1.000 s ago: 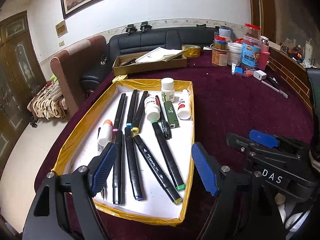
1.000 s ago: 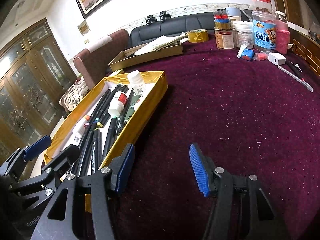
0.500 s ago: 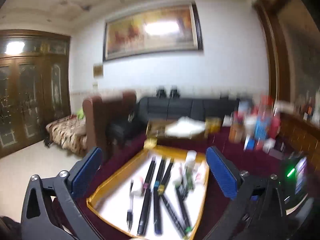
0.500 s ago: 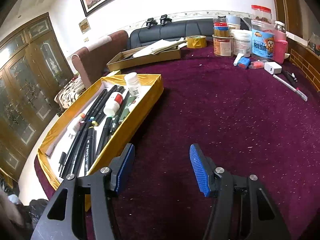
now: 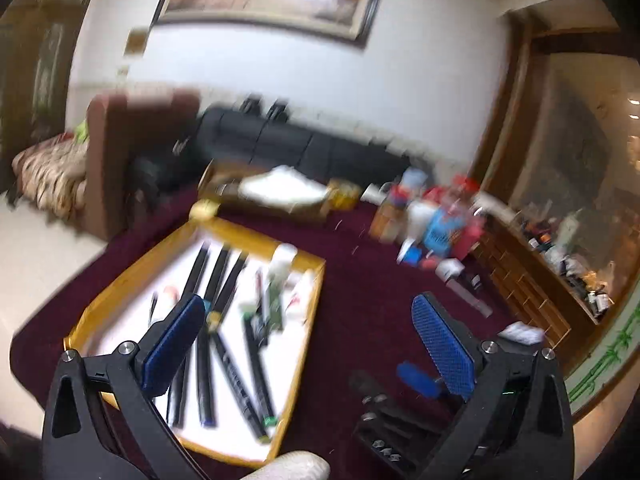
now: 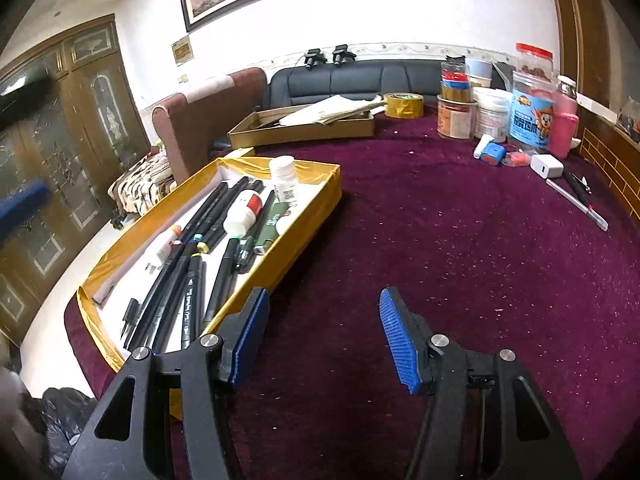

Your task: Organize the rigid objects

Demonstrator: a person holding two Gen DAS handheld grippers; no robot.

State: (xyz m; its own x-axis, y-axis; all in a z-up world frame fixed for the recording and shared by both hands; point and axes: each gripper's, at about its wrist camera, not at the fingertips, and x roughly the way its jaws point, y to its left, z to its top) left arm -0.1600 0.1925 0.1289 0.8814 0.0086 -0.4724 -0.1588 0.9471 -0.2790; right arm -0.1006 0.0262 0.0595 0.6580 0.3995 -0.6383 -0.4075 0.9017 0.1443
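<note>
A gold-rimmed tray (image 6: 296, 240) with a white floor lies on the maroon tablecloth. Several black markers (image 6: 188, 276), an upright white bottle (image 6: 284, 178), a lying white bottle with a red label (image 6: 242, 214) and a green lighter (image 6: 274, 222) rest in it. My right gripper (image 6: 324, 308) hovers over bare cloth just right of the tray, open and empty. In the blurred left wrist view my left gripper (image 5: 310, 320) stands wide open above the tray (image 5: 306, 340) and its markers (image 5: 218, 276), holding nothing. The right gripper (image 5: 400, 400) shows below it at lower right.
At the back stand a cardboard box of papers (image 6: 304, 124), a yellow tape roll (image 6: 403, 105) and several jars (image 6: 532, 112). A white charger (image 6: 547, 166) and a utility knife (image 6: 578, 204) lie at the right. A black bag (image 6: 60, 412) sits off the table's near left corner.
My left gripper has opened wider, risen and rolled, so its view now tilts up toward the wall. It has left the lower left of the right wrist view. The right gripper has barely moved.
</note>
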